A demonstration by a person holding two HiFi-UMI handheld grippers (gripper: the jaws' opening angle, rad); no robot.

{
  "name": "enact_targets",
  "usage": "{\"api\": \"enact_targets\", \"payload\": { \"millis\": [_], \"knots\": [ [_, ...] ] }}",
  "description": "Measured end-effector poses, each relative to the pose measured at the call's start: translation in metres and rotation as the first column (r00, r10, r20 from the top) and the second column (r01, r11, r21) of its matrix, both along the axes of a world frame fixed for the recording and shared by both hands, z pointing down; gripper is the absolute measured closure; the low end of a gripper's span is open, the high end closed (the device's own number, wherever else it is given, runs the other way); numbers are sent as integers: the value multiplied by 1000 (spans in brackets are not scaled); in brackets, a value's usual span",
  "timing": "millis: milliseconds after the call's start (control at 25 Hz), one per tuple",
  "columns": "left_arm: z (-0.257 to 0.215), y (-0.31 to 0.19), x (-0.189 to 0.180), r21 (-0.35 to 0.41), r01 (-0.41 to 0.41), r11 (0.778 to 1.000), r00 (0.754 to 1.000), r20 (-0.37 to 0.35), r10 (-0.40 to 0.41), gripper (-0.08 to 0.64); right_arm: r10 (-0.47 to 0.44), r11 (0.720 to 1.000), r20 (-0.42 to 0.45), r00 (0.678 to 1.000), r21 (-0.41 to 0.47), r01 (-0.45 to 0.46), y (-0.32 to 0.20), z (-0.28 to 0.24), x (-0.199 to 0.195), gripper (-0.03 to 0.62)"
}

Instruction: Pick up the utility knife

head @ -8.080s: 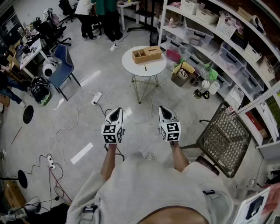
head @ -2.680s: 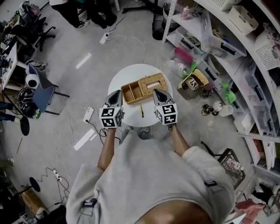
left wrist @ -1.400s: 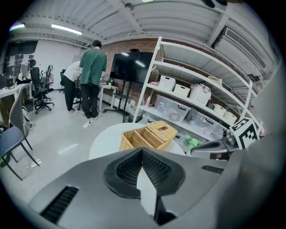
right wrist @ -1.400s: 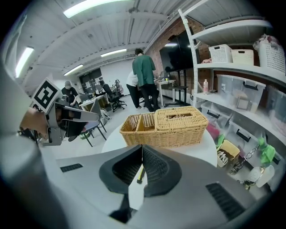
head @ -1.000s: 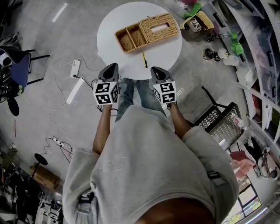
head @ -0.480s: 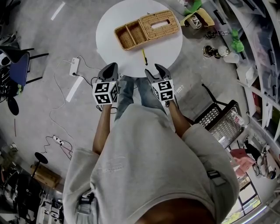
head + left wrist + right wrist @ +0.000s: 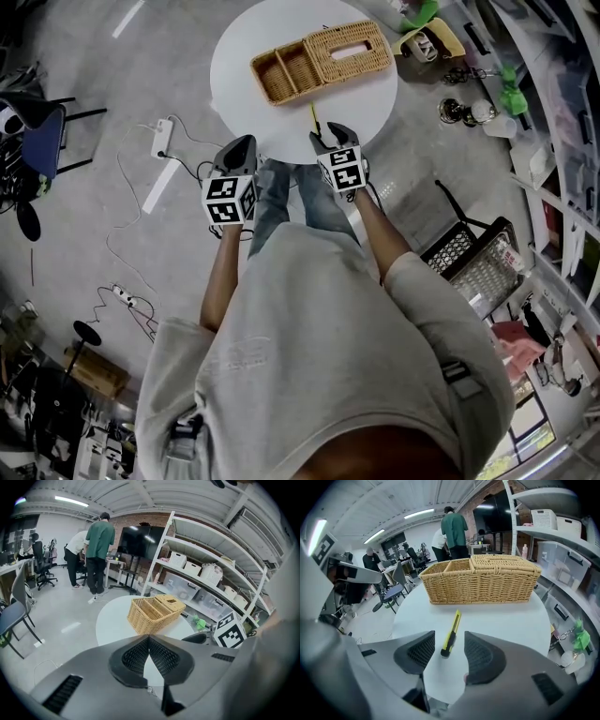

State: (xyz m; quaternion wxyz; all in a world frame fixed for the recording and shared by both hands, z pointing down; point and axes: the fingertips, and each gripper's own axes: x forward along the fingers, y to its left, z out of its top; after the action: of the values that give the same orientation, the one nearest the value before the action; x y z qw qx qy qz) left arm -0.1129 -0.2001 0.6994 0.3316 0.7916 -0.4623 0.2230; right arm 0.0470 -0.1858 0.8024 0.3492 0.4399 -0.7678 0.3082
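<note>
My right tongs (image 7: 449, 644) hang over the near edge of the round white table (image 7: 506, 620). The jaws are closing on either side of the black end of the yellow utility knife (image 7: 451, 631), not touching it. The knife lies flat near the wicker basket (image 7: 483, 581). My left tongs (image 7: 149, 640) are pressed together, empty.

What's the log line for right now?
right gripper: jaws closing around utility knife, pads not touching | left gripper: shut, empty | utility knife: flat on round table, near wicker basket | stage: pre-grasp
</note>
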Motion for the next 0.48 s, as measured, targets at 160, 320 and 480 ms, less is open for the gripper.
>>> {"api": "enact_targets", "payload": {
  "millis": [160, 320, 480],
  "knots": [
    [2, 2, -1, -7, 0, 1000, 1000, 1, 0, 540, 2, 1000, -13, 1000, -26, -2, -13, 10, -3, 391],
    [2, 3, -2, -9, -2, 1000, 1000, 3, 2, 540, -9, 999, -34, 999, -49, 7, -20, 18, -7, 431],
    [3, 4, -7, -14, 0, 1000, 1000, 6, 0, 540, 10, 999, -61, 998, -50, -13, -21, 19, -9, 459]
  ]
}}
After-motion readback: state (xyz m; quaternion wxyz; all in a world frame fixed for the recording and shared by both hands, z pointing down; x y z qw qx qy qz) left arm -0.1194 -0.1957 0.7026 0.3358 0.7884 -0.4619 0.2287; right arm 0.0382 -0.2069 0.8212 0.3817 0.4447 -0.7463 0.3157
